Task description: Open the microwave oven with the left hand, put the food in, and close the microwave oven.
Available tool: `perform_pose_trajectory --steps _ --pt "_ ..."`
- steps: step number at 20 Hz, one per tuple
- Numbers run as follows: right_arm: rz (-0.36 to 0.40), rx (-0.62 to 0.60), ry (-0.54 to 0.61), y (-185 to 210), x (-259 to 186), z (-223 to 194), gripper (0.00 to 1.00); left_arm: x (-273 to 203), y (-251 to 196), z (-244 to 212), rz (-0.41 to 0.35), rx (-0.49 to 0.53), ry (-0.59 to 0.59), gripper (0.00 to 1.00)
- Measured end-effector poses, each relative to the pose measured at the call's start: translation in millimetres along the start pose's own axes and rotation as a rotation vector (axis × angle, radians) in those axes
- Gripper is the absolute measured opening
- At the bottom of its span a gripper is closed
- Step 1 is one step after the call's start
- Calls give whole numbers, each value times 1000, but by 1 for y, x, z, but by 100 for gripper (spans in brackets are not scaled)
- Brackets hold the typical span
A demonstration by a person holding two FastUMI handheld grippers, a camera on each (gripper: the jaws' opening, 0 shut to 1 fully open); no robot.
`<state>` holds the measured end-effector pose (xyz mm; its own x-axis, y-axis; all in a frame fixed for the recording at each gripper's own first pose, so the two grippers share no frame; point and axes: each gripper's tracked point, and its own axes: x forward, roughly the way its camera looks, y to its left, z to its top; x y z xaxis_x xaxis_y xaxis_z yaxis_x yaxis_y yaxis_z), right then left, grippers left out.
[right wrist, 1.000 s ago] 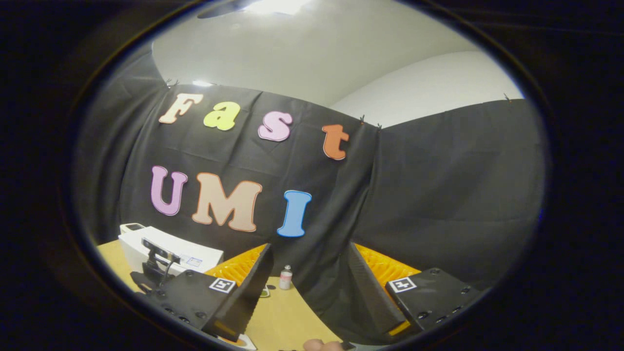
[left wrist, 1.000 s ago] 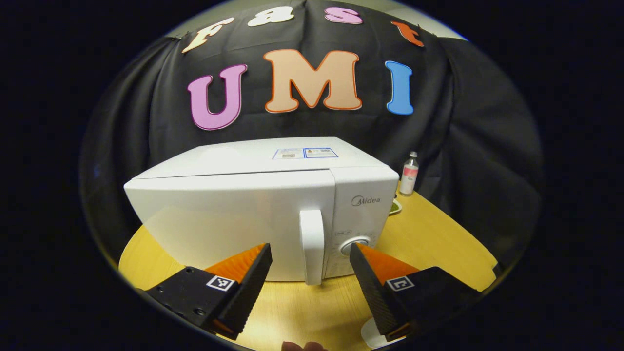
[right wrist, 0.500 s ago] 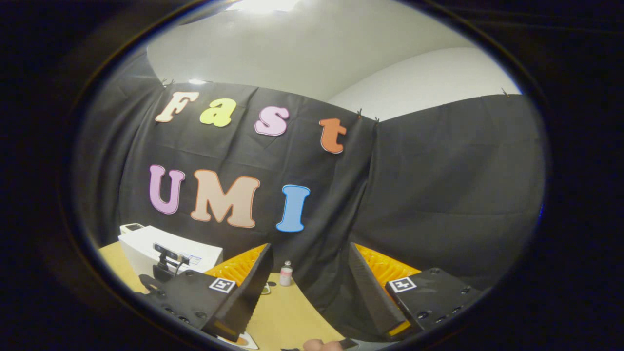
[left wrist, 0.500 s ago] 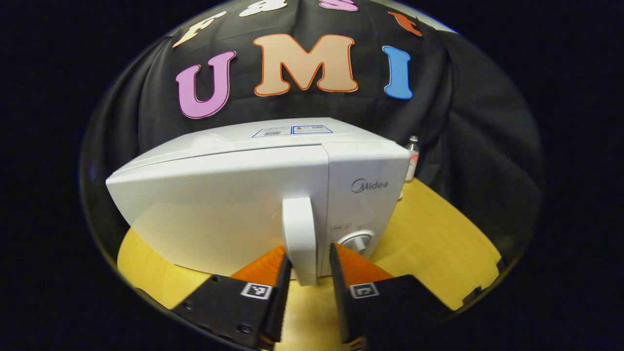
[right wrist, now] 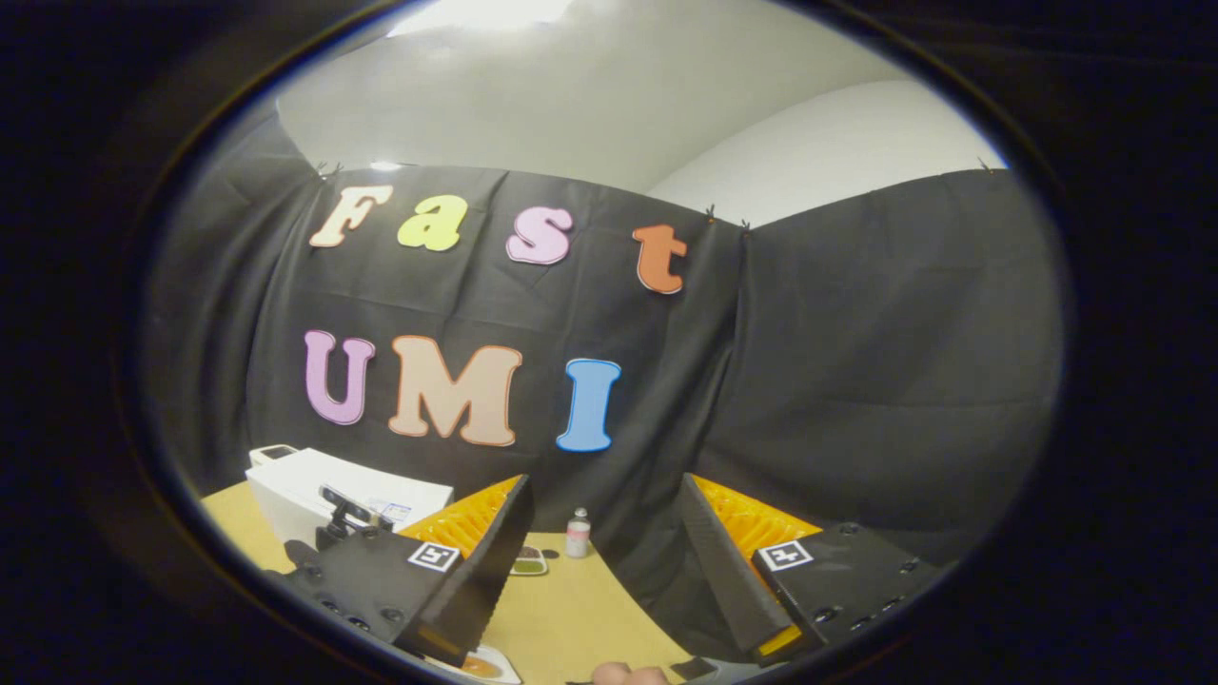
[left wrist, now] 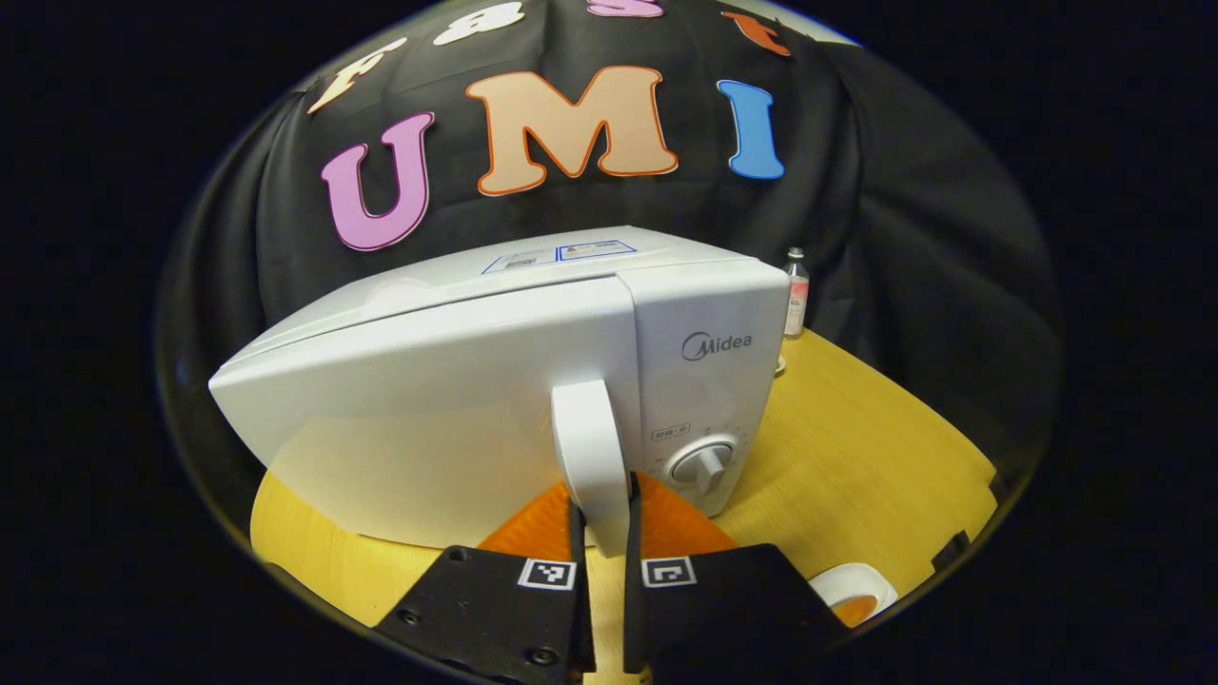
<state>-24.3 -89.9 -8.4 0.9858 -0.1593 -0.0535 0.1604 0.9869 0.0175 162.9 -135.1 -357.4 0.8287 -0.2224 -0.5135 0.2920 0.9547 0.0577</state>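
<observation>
A white microwave point(left wrist: 457, 381) stands on the yellow table, its door looking closed against the body. My left gripper point(left wrist: 601, 509) is shut on the lower end of the upright white door handle point(left wrist: 588, 447), one finger pressing on each side. A white dish with something orange in it point(left wrist: 854, 592) peeks in at the table's near right edge and again as a dish point(right wrist: 481, 666) under my right gripper. My right gripper point(right wrist: 604, 571) hangs open and empty above the table, facing the cloth wall. Far left in the right gripper view sits the microwave point(right wrist: 295, 480).
A small clear bottle with a pink label point(left wrist: 795, 295) stands at the back right of the table point(left wrist: 856, 457), next to the microwave. A small dish with something green point(right wrist: 526, 563) lies near that bottle point(right wrist: 578, 533). The control knob point(left wrist: 701, 463) is right of the handle.
My left gripper moved forward to the door handle and went from wide open to shut on it. The right gripper shifted only slightly and stayed open.
</observation>
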Motion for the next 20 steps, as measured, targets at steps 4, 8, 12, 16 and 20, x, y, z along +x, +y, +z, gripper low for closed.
perform_pose_trajectory --steps 4,8,12,16,20 --pt "7 -8 -7 2 -1 1 97 -3 0 -2 -13 -37 25 9" --pt "-4 5 -9 0 1 0 97 -42 -1 -20 -27 -41 -15 7" --pt "48 33 20 22 7 -14 97 -93 5 -46 -83 -51 -15 8" --pt "128 33 26 57 7 -18 97 -138 22 -70 -114 -42 5 8" --pt "196 65 28 91 3 -18 97 -184 52 -94 -93 -17 23 11"
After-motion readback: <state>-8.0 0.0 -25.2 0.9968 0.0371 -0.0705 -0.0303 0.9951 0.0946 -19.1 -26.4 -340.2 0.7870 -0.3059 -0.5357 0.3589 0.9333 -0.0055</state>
